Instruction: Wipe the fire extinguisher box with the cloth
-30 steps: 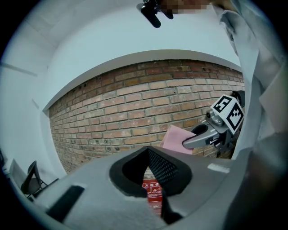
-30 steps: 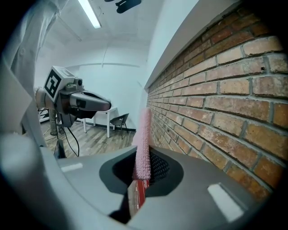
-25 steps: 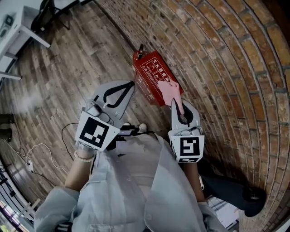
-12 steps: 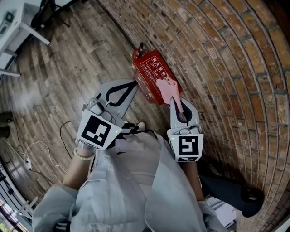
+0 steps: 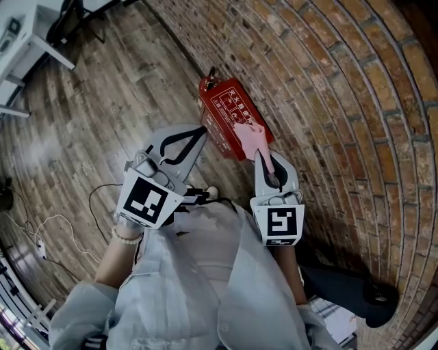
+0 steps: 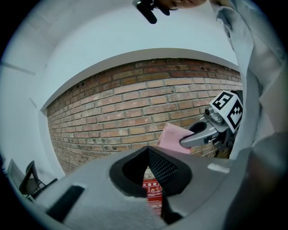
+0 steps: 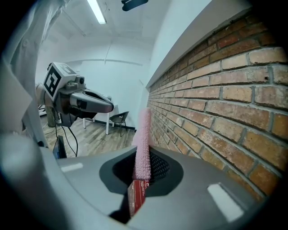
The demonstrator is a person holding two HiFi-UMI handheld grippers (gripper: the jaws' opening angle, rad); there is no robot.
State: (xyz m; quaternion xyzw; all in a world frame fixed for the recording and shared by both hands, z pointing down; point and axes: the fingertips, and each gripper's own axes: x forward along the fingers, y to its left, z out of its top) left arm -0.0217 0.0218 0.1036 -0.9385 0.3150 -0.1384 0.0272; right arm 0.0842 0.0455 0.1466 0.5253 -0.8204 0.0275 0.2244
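The red fire extinguisher box (image 5: 226, 113) lies on the wooden floor against the foot of the brick wall. My right gripper (image 5: 262, 157) is shut on a pink cloth (image 5: 248, 139), which rests on the box's near end. In the right gripper view the cloth (image 7: 144, 134) stands upright between the jaws, with a strip of the box (image 7: 137, 197) below it. My left gripper (image 5: 200, 130) is shut and holds nothing, hovering just left of the box. In the left gripper view the box (image 6: 153, 191) shows through the jaw gap, and the cloth (image 6: 173, 137) hangs from the right gripper (image 6: 186, 142).
The brick wall (image 5: 328, 82) runs along the right. A white desk (image 5: 24, 41) and a dark chair (image 5: 68, 17) stand at the top left. Cables (image 5: 41, 229) trail on the floor at the left. A dark object (image 5: 349, 290) lies at the bottom right.
The right gripper has slid the cloth a little farther along the box's face. The left gripper has barely shifted.
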